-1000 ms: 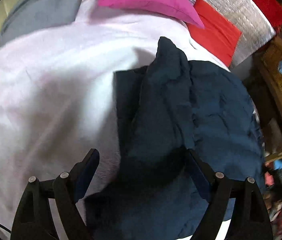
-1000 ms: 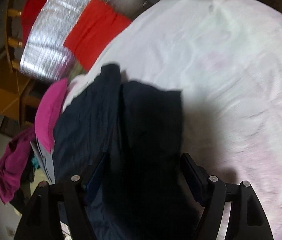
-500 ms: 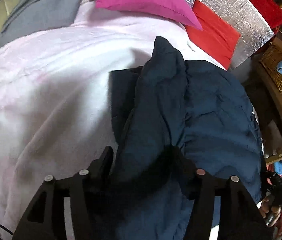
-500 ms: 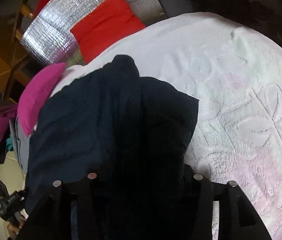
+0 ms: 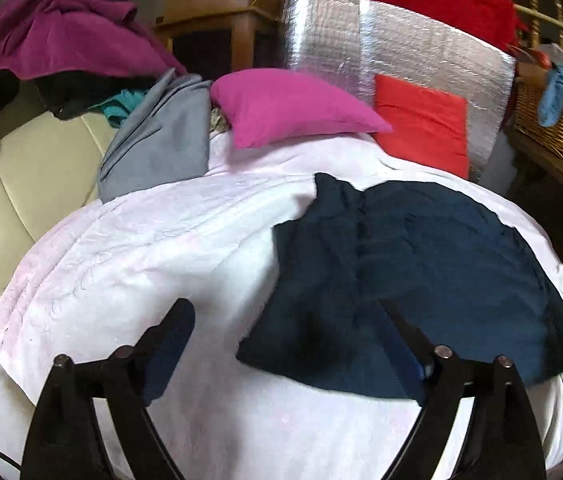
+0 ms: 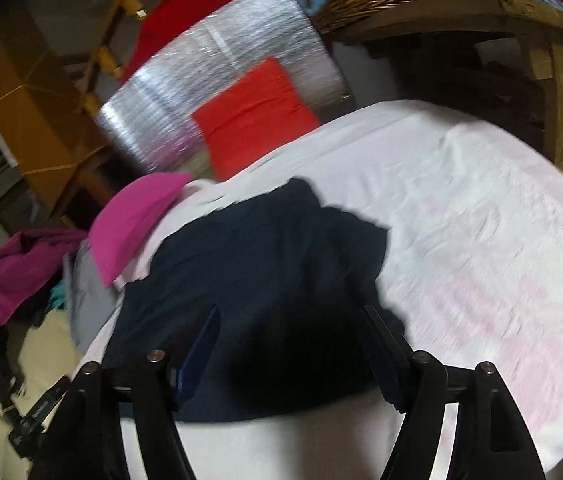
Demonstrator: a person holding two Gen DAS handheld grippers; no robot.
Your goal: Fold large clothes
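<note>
Firstly, left wrist view. The left hand-held gripper point(image 5: 285, 344) hangs above the bed point(image 5: 129, 264), its jaws opening and nothing caught between them; the cloth lies below and beyond the tips. The navy garment point(image 5: 433, 272) rests partly folded on the pale bedcover, one flap doubled over along a ridge running away from the camera, the near hem close to the bed's front edge. A magenta pillow point(image 5: 289, 112), a grey cloth point(image 5: 161, 140) and a red cushion point(image 5: 421, 120) against a silver padded panel point(image 5: 401, 52) lie well beyond it.

Right wrist view. The right hand-held gripper point(image 6: 293, 344) is likewise released, jaws opening over the navy garment point(image 6: 265, 264) without pressing on it. The picture is smeared, so the hem's exact line cannot be told.

Risk, as a judgement: the doubled flap sits loosely and unevenly, so it may slide or spring back, leaving a crooked fold. A next grasp taken on a single layer rather than both would drag the top layer askew. The near hem could slip off the bed's edge.
</note>
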